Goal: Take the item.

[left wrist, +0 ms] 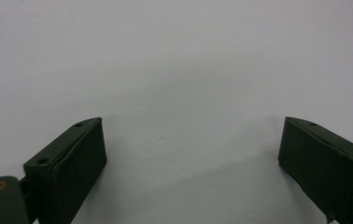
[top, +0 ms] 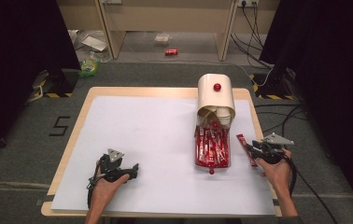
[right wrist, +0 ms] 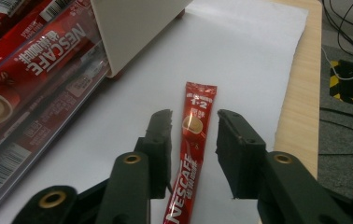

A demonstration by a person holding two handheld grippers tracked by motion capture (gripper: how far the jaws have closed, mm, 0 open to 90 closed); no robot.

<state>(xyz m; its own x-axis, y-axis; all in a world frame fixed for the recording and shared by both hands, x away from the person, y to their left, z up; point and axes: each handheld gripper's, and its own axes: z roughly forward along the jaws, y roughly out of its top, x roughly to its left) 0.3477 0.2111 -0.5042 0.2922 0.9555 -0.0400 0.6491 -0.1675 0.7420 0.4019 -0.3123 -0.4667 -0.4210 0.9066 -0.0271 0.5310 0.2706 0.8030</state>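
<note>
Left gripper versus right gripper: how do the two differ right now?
The left gripper has its jaws spread wide over bare white paper; the right gripper has its jaws closer together, straddling a red coffee stick without clearly squeezing it. The left sits near the table's front, far from the drawer box; the right is beside it. Both are open.

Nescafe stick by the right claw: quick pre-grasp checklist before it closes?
1. Right claw open: ok, jaws apart.
2. Nescafe stick between the jaws: ok, roughly centred.
3. Stick lying flat on the white sheet, apart from the clear drawer: ok.
4. Jaws low enough to pinch the stick: cannot tell.
5. Left claw out of the way: ok, open over bare sheet.
6. Dispenser hood clear of the right claw: ok.
</note>
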